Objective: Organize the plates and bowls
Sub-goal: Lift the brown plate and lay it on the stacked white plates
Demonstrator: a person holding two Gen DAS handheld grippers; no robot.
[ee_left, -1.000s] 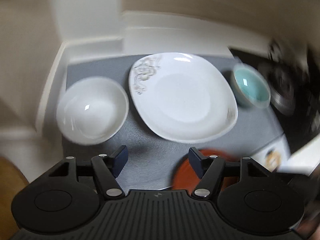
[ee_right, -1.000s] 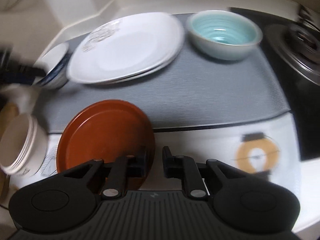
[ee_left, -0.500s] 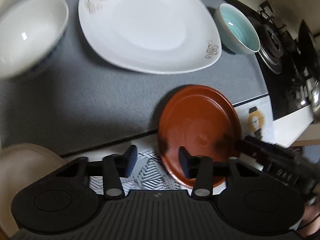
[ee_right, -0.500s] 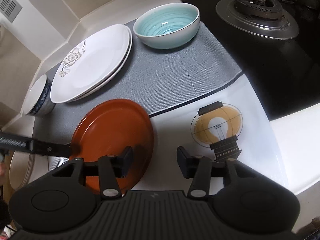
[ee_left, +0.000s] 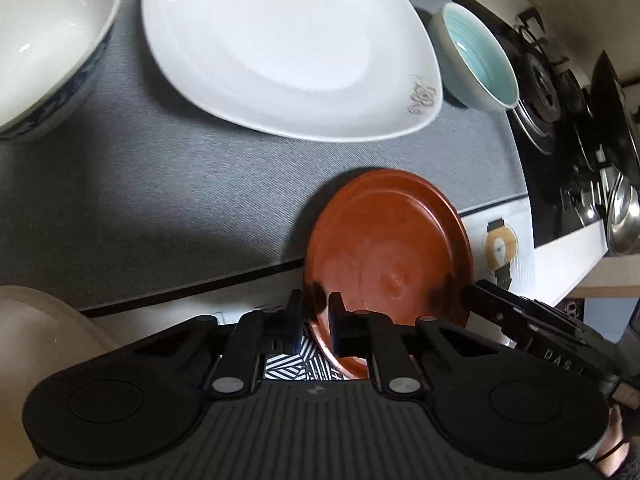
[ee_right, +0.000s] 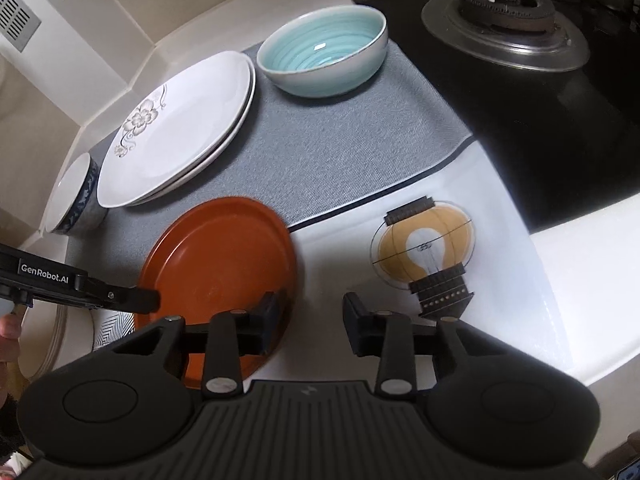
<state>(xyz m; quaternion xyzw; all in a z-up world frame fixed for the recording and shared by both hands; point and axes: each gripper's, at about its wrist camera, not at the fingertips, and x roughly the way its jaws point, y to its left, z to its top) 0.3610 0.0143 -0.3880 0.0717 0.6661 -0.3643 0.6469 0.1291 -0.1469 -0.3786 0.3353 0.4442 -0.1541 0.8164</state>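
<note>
Red plate [ee_left: 386, 256] at front edge of grey mat [ee_left: 160, 184], pinched by L gripper [ee_left: 315, 312].
L fingers nearly together, clamped on plate's near rim; R gripper [ee_right: 310, 316] fingers wide apart, one over plate's rim, gripping nothing.

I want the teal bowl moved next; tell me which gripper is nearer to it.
Right, narrowly. The right gripper sits open at the red plate's right edge, on the teal bowl's side. The left gripper is clamped on the plate's far rim.
</note>
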